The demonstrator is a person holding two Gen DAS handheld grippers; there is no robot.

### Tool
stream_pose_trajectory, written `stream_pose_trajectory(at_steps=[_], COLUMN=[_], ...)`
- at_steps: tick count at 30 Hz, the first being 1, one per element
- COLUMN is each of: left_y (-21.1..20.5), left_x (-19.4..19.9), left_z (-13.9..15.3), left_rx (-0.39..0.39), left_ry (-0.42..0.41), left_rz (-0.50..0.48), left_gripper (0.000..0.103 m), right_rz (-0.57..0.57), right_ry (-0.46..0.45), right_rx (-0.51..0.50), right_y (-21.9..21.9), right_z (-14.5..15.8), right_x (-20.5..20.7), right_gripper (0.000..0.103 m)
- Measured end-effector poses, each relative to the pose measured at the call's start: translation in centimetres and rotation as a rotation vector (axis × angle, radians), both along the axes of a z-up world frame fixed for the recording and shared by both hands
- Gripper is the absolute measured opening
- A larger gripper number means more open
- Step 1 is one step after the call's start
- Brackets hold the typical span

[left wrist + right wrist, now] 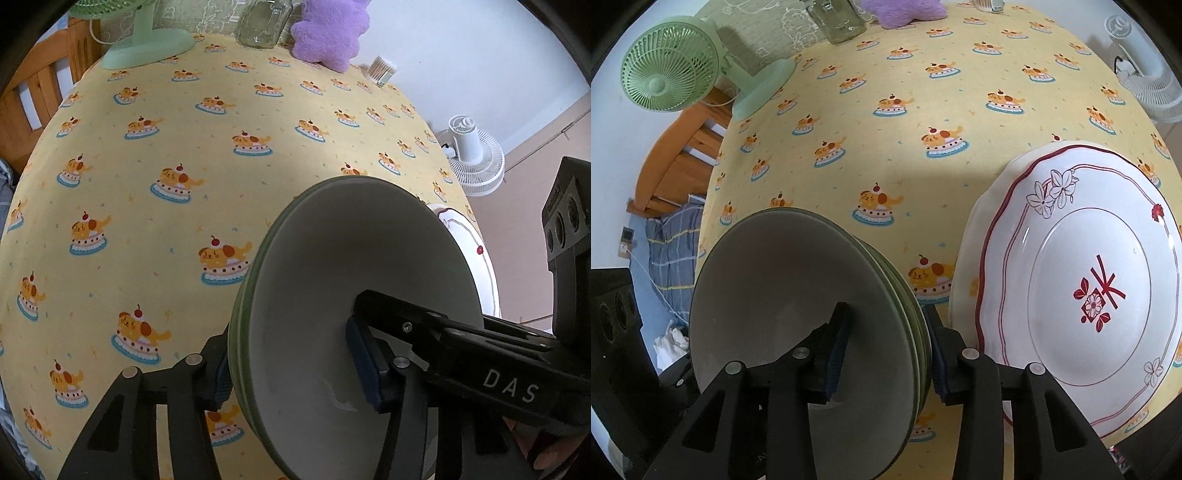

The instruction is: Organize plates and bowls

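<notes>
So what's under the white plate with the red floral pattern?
A plain cream plate lies directly beneath the white red-patterned plate, only its left rim showing. The yellow cake-print tablecloth is below both; anything else under them is covered.

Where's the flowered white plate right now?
In the right wrist view the flowered plate lies on the tablecloth, right of the green-rimmed bowls.

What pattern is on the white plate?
Red scalloped rim line, outlined flowers, red floral centre motif on the white plate; right wrist view.
</notes>
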State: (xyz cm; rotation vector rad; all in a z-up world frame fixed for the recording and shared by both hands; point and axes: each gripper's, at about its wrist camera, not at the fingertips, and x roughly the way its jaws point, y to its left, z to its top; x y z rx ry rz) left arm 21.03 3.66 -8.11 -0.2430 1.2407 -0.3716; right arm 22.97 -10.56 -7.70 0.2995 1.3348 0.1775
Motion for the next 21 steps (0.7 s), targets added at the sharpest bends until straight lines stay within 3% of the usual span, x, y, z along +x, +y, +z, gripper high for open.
stream_pose_trajectory(at_steps=[9, 21], left_y=[0.2, 0.5], left_x=[-0.8, -2.4], left_z=[0.2, 2.4], left_rx=[0.0, -0.034], left_ry=[0.069, 0.017], left_rz=[0.015, -0.071], left_gripper=[0.054, 0.054], right_rz=[-0.019, -0.109], right_ry=[0.054, 0.01], right_rx=[0.026, -0.002], right_y=[-0.2, 0.2], right_z=[0.1, 2.8], right_x=[-0.7, -3.8], right_gripper=[0.044, 0.044])
